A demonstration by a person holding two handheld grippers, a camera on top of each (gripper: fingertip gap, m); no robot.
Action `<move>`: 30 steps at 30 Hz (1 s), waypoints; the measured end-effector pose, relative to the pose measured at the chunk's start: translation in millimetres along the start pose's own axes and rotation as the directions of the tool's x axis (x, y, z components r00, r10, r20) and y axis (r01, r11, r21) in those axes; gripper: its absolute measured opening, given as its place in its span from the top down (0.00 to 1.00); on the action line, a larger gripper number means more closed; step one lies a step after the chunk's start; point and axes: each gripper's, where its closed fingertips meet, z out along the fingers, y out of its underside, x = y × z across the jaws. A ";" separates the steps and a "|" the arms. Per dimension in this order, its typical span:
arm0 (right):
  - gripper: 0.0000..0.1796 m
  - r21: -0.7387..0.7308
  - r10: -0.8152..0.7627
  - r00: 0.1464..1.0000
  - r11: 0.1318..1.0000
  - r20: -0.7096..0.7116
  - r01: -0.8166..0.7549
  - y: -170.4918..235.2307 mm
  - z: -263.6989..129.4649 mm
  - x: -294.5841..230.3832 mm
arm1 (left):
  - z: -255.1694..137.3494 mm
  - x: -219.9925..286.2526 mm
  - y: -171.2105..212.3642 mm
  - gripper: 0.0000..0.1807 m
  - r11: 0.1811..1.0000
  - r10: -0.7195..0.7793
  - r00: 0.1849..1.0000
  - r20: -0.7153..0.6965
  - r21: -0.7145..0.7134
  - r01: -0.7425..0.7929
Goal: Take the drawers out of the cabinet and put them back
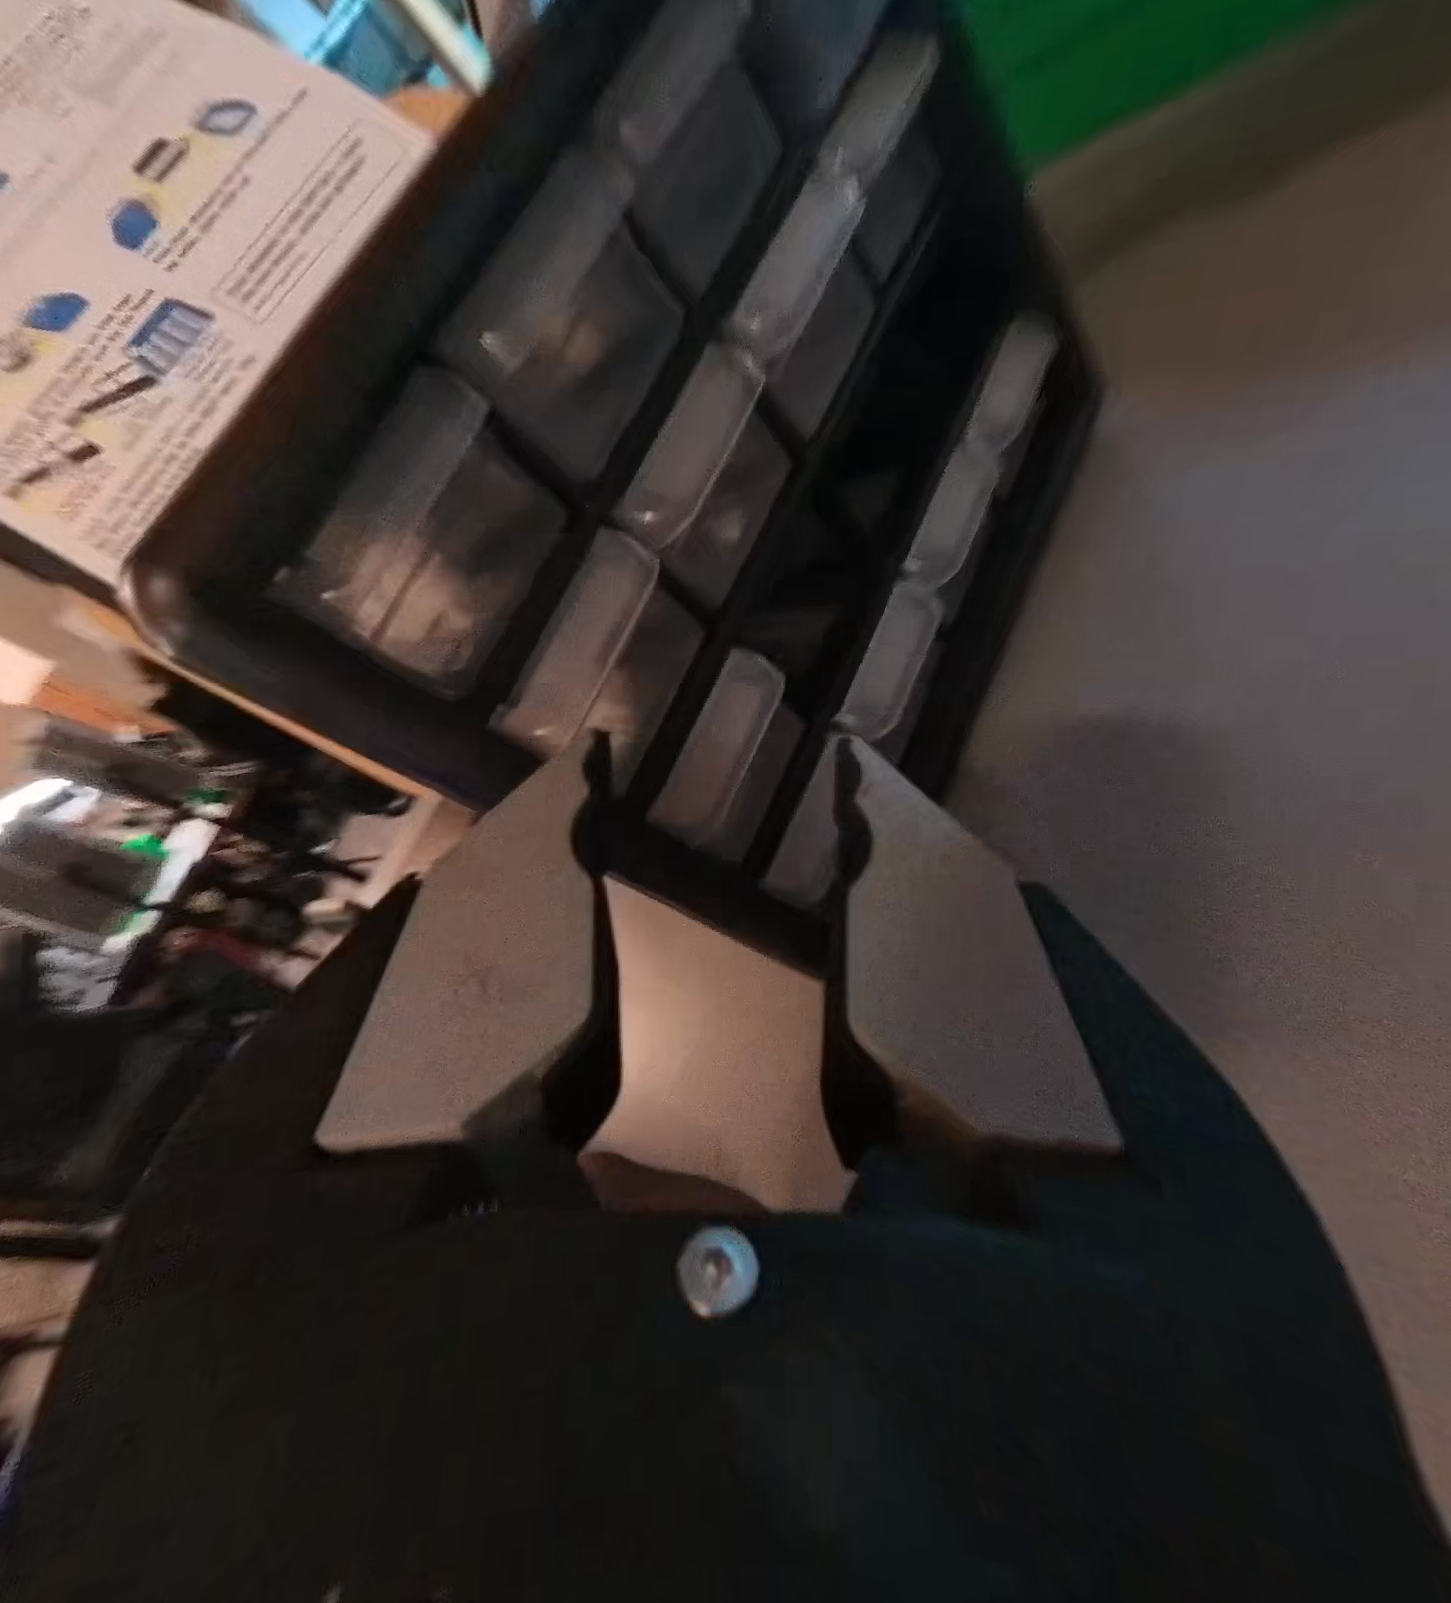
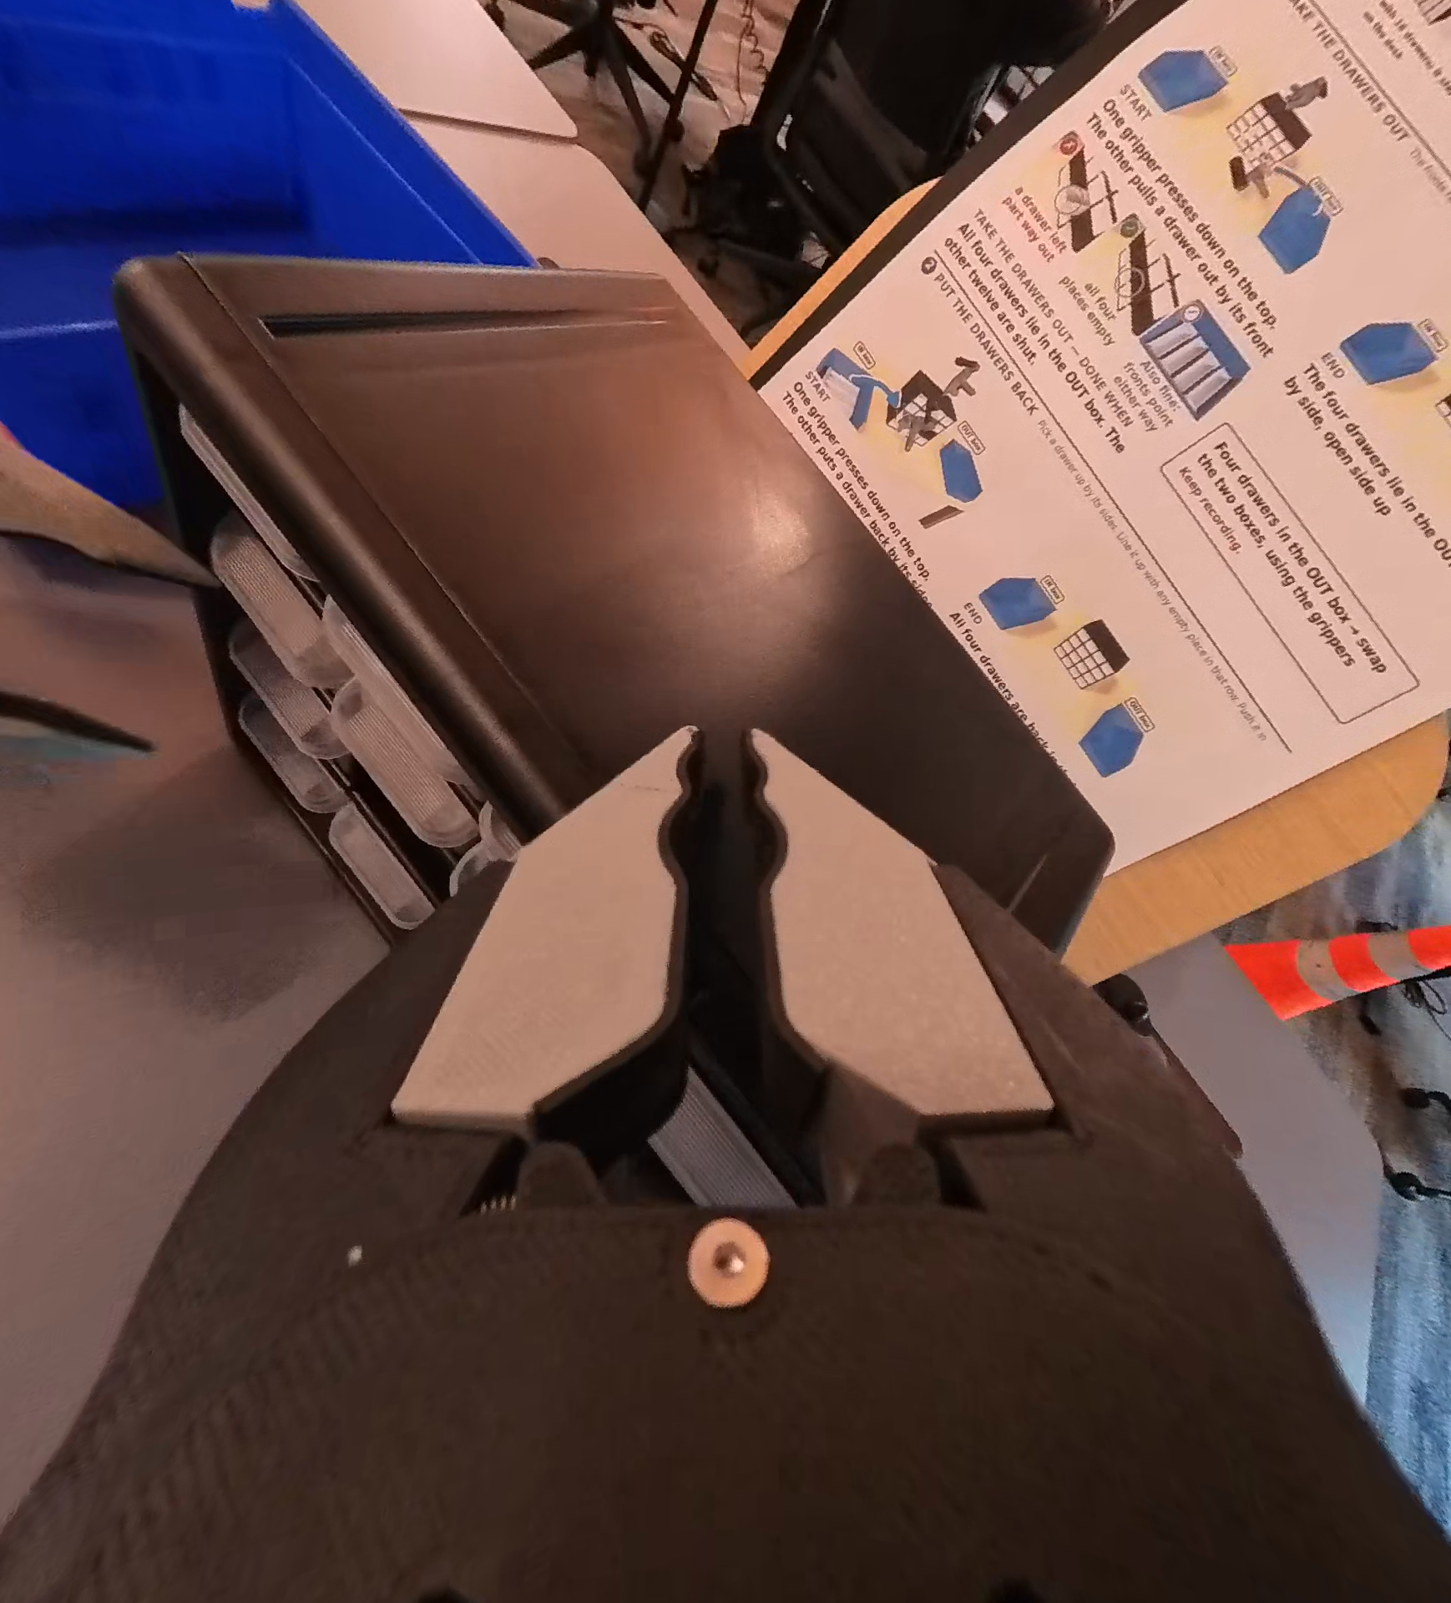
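Through the left wrist view we see our left tool (image 1: pixel 718 781) with its two grey fingers (image 1: pixel 492 954) spread wide apart and nothing between them, hanging just in front of the lower corner of the black cabinet (image 1: pixel 358 711). This view is blurred and tilted. The cabinet stands on the pale surface (image 1: pixel 1268 781) and faces us with its grid of clear plastic drawers (image 1: pixel 566 364). Most places hold a drawer, pushed in; a dark row of places (image 1: pixel 878 434) in the grid looks empty, though the blur keeps us from counting them. A printed instruction sheet (image 1: pixel 123 286) lies behind the cabinet's top edge, and a green object (image 1: pixel 1138 61) shows at the upper right, too blurred to name.

Through the right wrist view we see our right tool (image 2: pixel 724 737) above the flat top panel of the cabinet (image 2: pixel 618 486), its tips nearly together with only a narrow gap and nothing held. We cannot tell whether the tips touch the panel. The ribbed drawer fronts (image 2: pixel 288 624) show along the cabinet's left side. A blue bin (image 2: pixel 141 173) stands just behind the cabinet, and the instruction sheet (image 2: pixel 1182 390) lies to the right on a light wooden board (image 2: pixel 1225 885). An orange and grey striped cone (image 2: pixel 1355 967) lies farther right, off the surface.
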 end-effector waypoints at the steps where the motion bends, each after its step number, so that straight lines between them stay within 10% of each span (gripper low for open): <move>1: 0.97 -0.006 -0.006 1.000 1.000 0.001 0.006 0.4 -0.1 -0.2 | 6.5 2.0 6.0 0.75 0.997 0.063 0.998 0.023 -0.038 -0.062; 13: 1.00 -0.049 0.001 1.000 0.999 0.015 -0.001 2.4 0.7 -0.3 | 32.2 -1.2 11.9 0.94 0.808 0.588 0.769 0.251 -0.223 -0.545; 30: 1.00 -0.049 0.002 1.000 0.999 0.001 -0.002 2.3 0.6 0.3 | -13.2 30.8 -7.5 0.97 0.769 0.631 0.675 0.381 -0.194 -0.609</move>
